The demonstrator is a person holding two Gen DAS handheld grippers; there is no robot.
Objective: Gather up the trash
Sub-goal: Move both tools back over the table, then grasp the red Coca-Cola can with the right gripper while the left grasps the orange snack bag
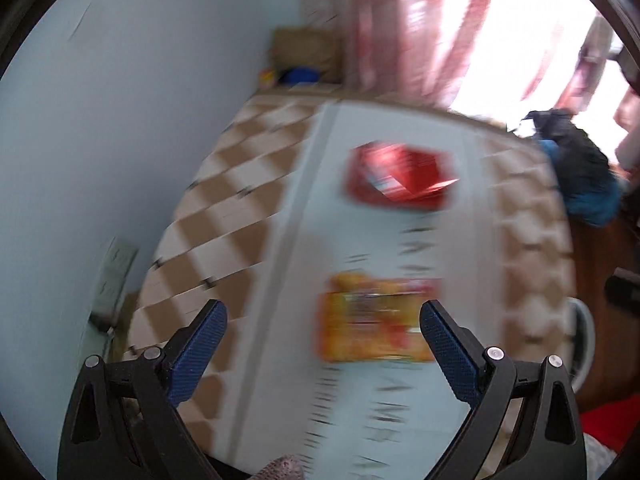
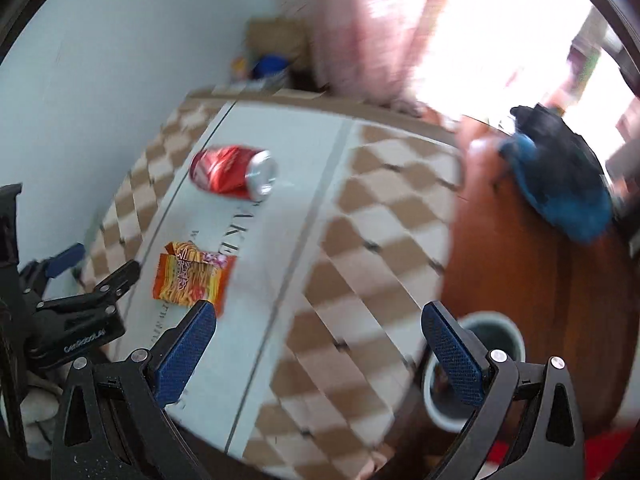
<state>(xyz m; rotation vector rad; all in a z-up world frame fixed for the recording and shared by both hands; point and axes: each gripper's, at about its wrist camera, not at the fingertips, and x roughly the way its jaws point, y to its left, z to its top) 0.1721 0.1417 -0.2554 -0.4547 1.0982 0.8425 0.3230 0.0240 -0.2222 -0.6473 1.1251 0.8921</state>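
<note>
An orange snack wrapper [image 1: 374,320] lies flat on the table's pale centre strip, between the tips of my open, empty left gripper [image 1: 322,320]. A crushed red soda can [image 1: 402,178] lies on its side farther along the strip. In the right wrist view the wrapper [image 2: 190,276] and the can [image 2: 232,174] lie to the left. My right gripper [image 2: 320,320] is open and empty above the checkered cloth. The left gripper [image 2: 72,280] shows at the left edge. A white waste bin [image 2: 480,364] stands on the floor beside the table, behind the right finger.
The table [image 2: 360,220] has a brown-and-white checkered cloth. A wall [image 1: 100,140] runs along its left side. A cardboard box [image 1: 306,52] and a blue object stand beyond its far end. A blue and black bundle [image 2: 560,176] lies on the wooden floor by pink curtains.
</note>
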